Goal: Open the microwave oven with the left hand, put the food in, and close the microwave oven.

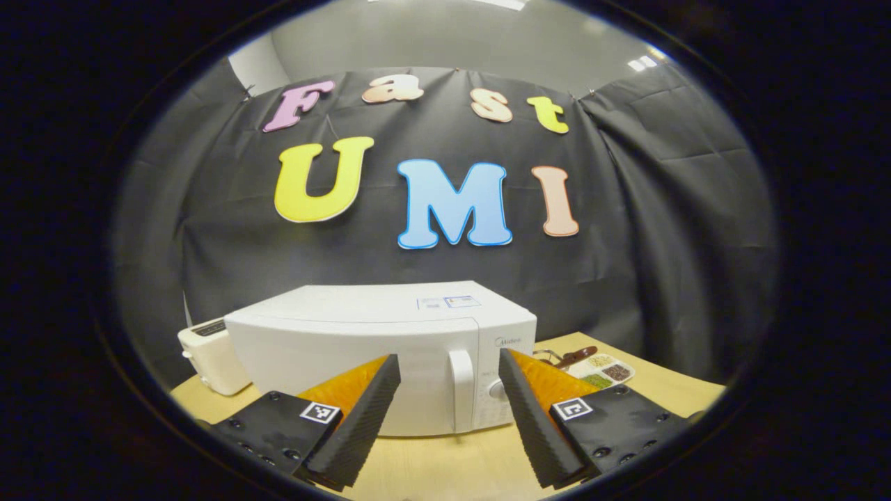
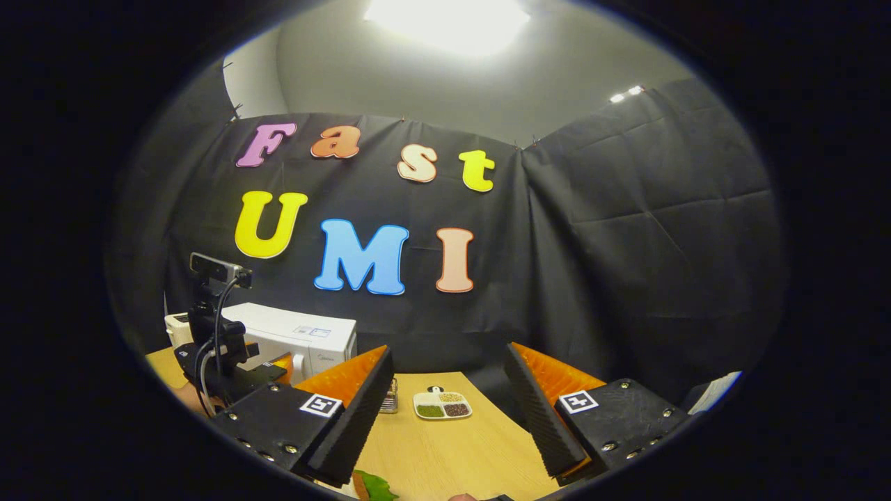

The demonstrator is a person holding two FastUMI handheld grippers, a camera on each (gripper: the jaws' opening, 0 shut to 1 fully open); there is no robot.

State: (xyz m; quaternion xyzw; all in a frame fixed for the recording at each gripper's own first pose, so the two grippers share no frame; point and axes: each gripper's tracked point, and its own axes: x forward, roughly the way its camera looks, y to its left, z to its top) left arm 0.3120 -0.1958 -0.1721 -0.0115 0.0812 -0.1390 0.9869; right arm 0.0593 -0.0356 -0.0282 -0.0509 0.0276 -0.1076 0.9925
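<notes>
A white microwave oven point(image 1: 376, 348) stands on the wooden table point(image 1: 445, 466), its door shut and its vertical handle point(image 1: 461, 390) right of centre. My left gripper point(image 1: 449, 424) is open a short way in front of that handle, touching nothing. In the right gripper view the microwave point(image 2: 299, 341) sits far off at the left, with the other gripper and its camera mount point(image 2: 216, 348) in front of it. My right gripper point(image 2: 445, 417) is open above the table point(image 2: 452, 452). A bit of food with a green leaf point(image 2: 372, 486) peeks in at the bottom edge.
A white toaster point(image 1: 209, 358) stands left of the microwave. A white divided dish of grains point(image 1: 602, 371) lies to its right, seen too as the dish point(image 2: 442, 406) in the right gripper view, beside a small jar point(image 2: 391, 396). A dark utensil point(image 1: 574, 357) lies behind the dish.
</notes>
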